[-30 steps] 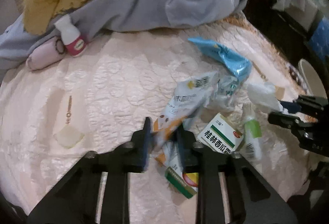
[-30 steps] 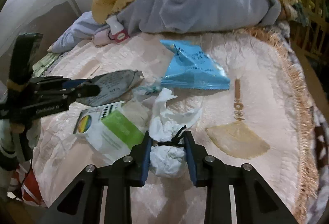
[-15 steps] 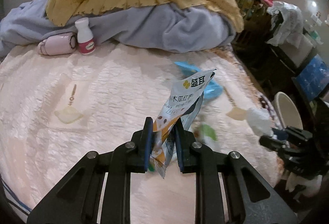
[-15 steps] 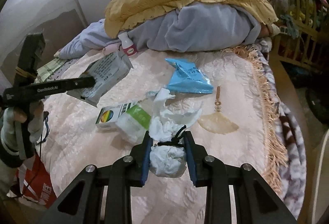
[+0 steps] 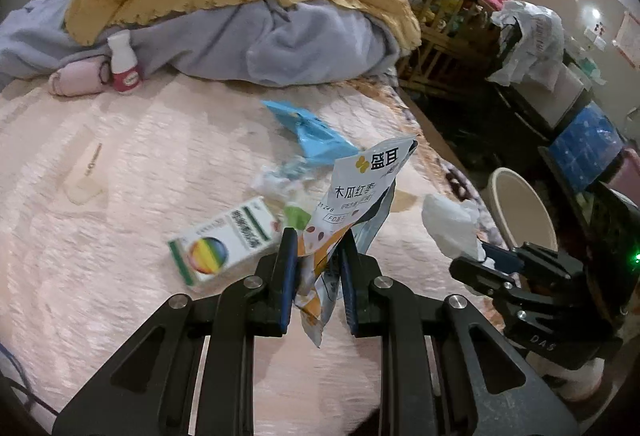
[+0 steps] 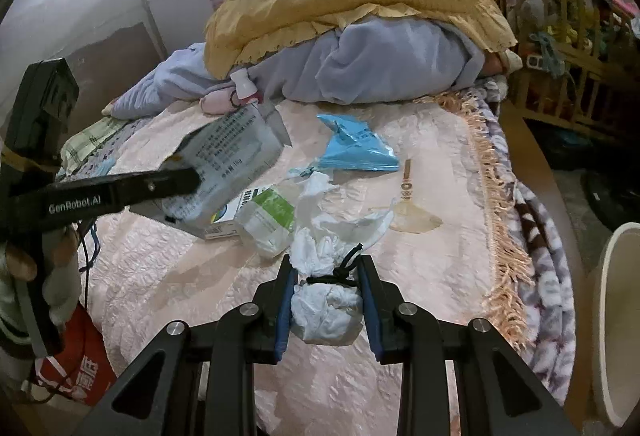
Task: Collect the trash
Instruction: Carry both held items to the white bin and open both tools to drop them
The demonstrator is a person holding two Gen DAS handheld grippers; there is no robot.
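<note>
Two grippers are both loaded over the pink quilted bedspread (image 5: 132,172). The left gripper (image 5: 318,264) has its jaws pinched on a white-and-orange snack pouch (image 5: 360,196), which stands upright between the blue pads with its printed top above them and a crumpled tail hanging below. The right gripper (image 6: 326,288) has its jaws clamped on a wad of white tissue (image 6: 326,312) tied round with a black cord, the loose upper part billowing up past the fingertips.

Only the left wrist view shows the pouch's printed face and the front of the small carton with a rainbow disc (image 5: 218,244) lying on the bedspread just left of the fingers. In the right wrist view the left gripper crosses from the left edge with the pouch's grey back turned to the camera, and the carton is mostly hidden behind it — only a corner shows, beside a white-and-green packet (image 6: 268,220).

Both views show the blue wrapper (image 6: 354,148) lying flat further up the bed, well apart from either gripper, and the small white bottle with a red label (image 5: 123,62) standing against the heap of grey and mustard blankets (image 6: 360,16).

A cream bin (image 5: 520,208) stands off the bed's edge; in the left wrist view its open mouth shows beyond the right gripper and its tissue, while the right wrist view catches only its rim at the right edge.
</note>
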